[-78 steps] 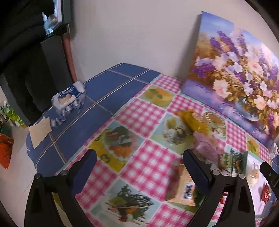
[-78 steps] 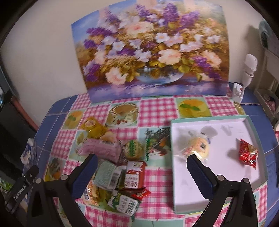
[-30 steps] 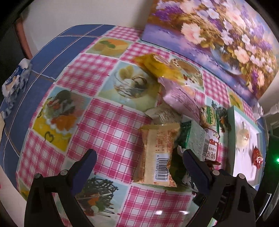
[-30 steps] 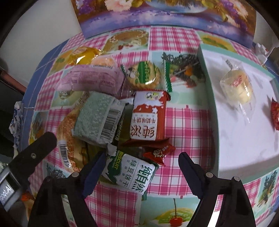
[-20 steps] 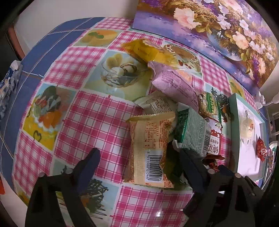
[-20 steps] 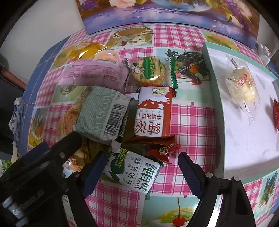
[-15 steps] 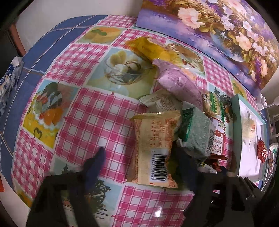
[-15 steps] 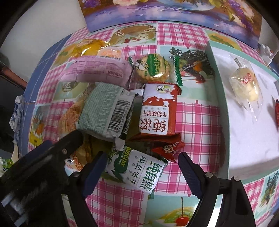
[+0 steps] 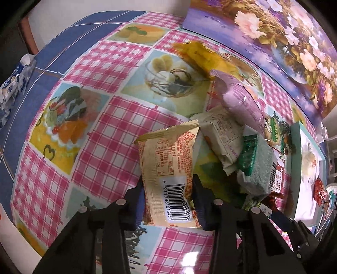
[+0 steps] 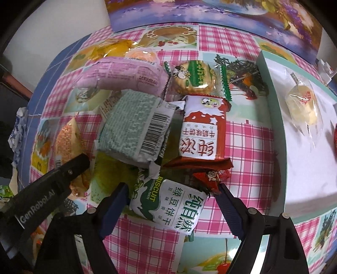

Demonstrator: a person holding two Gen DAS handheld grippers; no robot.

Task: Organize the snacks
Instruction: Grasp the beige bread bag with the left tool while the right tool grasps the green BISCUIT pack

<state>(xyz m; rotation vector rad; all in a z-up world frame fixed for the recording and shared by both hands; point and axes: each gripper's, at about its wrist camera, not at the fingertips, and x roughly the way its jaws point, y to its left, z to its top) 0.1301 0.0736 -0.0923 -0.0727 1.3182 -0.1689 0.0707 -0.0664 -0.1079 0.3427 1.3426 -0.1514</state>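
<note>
The left gripper [image 9: 168, 198] points steeply down at the worktop [image 9: 109, 134], its jaws closing on the barcode end of a tan snack packet [image 9: 168, 168] that sits between them; the pads touch its two long edges. The packet is a flat pillow pack, beige and orange with red print, a white barcode panel at the near end and a crimped seal at the far end.

The right gripper [image 10: 171, 202] has its jaws spread wide on either side of a white-and-green biscuit packet [image 10: 168, 206] marked "BISCUIT", with neither pad pressing it. Just beyond its right jaw lies a small red wrapper [image 10: 210, 177], and past that a red-and-white biscuit pack [image 10: 200, 134]. Left of that, beyond the left jaw, a pale green packet [image 10: 134, 128] with a barcode leans on the pile. Farther on lie a round cracker in a green-edged clear wrapper [image 10: 193, 78], a lilac packet [image 10: 124, 78] and a yellow packet [image 10: 113, 48].

To the right of the jaws stands a shallow box with a mint-green rim [image 10: 271, 105], holding a clear-wrapped yellow cake [image 10: 303, 105]. A flower painting [image 10: 231, 12] leans at the far edge.
</note>
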